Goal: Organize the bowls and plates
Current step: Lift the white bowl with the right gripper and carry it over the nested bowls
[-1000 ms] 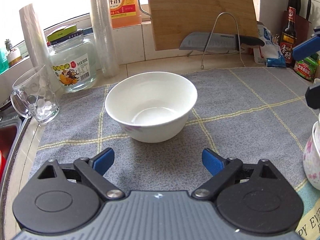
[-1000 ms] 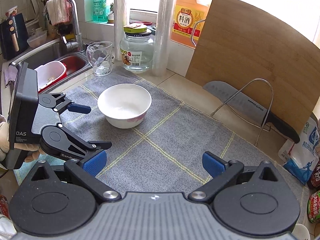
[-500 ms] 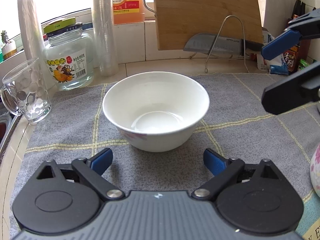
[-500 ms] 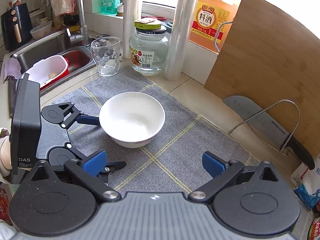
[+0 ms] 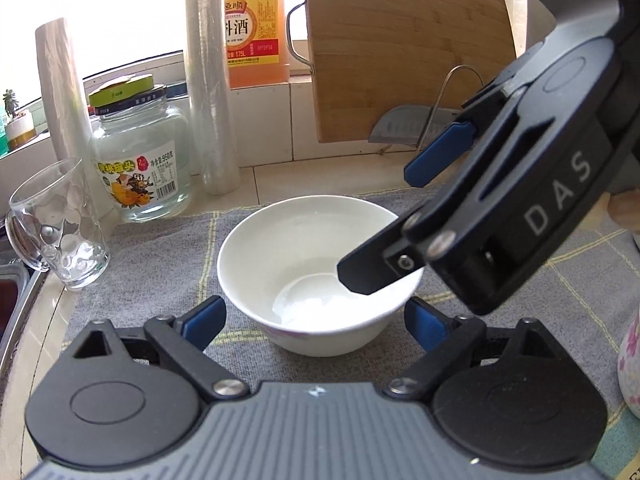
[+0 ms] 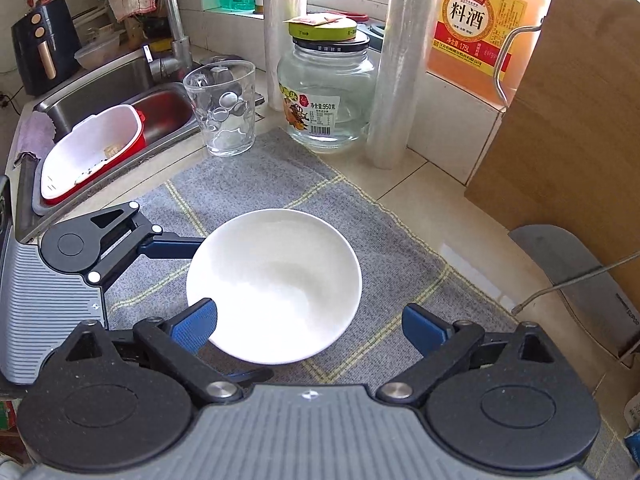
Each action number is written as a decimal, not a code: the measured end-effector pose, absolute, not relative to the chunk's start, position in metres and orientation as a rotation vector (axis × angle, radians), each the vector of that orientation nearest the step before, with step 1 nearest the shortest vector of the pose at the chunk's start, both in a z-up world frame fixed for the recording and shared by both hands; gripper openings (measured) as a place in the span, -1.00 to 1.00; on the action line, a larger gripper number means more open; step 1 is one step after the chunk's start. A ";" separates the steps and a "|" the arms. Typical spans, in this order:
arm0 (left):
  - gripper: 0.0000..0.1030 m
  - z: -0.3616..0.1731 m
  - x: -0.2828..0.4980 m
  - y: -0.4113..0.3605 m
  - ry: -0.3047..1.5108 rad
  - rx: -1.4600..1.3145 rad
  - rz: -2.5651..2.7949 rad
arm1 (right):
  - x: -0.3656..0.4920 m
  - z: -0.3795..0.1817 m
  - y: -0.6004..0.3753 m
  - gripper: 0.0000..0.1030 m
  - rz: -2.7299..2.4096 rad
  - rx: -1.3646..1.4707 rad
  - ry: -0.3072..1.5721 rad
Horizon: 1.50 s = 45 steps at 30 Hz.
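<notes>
1. My right gripper [image 6: 308, 326] comes at the white bowl [image 6: 274, 284] from above and pointing steeply down. Its jaws are wide but closing, with nothing pressed between them. My left-hand pad sits over the bowl's near rim, while the other pad hangs over bare cloth beside the bowl.
2. My left gripper [image 5: 316, 320] is lower and flatter, its jaws wide and closing a little. The bowl lies straight ahead of them, its near wall just beyond the pads (no contact that I can see).
3. The bowl stands upright on the grey mat [image 6: 400, 248] on the bench, round, so no long axis matters. Only the rim line does.
4. I judge the right gripper the nearer one, since it already straddles the rim.
5. Farther back stand the glass mug [image 6: 222, 108] and the jar [image 6: 326, 96], well clear of the bowl.
</notes>
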<state>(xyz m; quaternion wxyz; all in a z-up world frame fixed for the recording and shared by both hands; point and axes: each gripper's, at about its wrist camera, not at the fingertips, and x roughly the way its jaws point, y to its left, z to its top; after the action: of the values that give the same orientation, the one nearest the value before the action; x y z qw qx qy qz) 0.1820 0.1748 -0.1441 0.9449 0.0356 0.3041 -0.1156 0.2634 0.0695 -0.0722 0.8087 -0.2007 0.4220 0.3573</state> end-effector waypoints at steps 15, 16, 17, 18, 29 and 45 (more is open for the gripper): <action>0.78 -0.144 0.188 0.176 0.621 0.074 -0.261 | 0.307 -0.090 0.088 0.46 0.847 -0.388 0.985; 0.78 -0.144 0.189 0.176 0.621 0.073 -0.262 | 0.308 -0.091 0.089 0.44 0.848 -0.390 0.984; 0.78 -0.144 0.189 0.176 0.621 0.072 -0.264 | 0.308 -0.091 0.089 0.41 0.850 -0.390 0.983; 0.78 -0.144 0.189 0.177 0.622 0.071 -0.266 | 0.308 -0.092 0.090 0.40 0.853 -0.388 0.985; 0.78 -0.141 0.188 0.175 0.632 0.077 -0.272 | 0.311 -0.091 0.086 0.25 0.849 -0.352 0.994; 0.78 -0.110 0.151 0.157 0.651 0.100 -0.314 | 0.264 -0.060 0.059 0.25 0.850 -0.314 0.971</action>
<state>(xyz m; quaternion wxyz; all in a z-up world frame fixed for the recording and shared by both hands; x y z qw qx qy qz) 0.1506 0.1572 -0.1101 0.9341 0.0491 0.3184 -0.1534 0.2642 0.0590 -0.0600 0.7874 -0.1456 0.4507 0.3944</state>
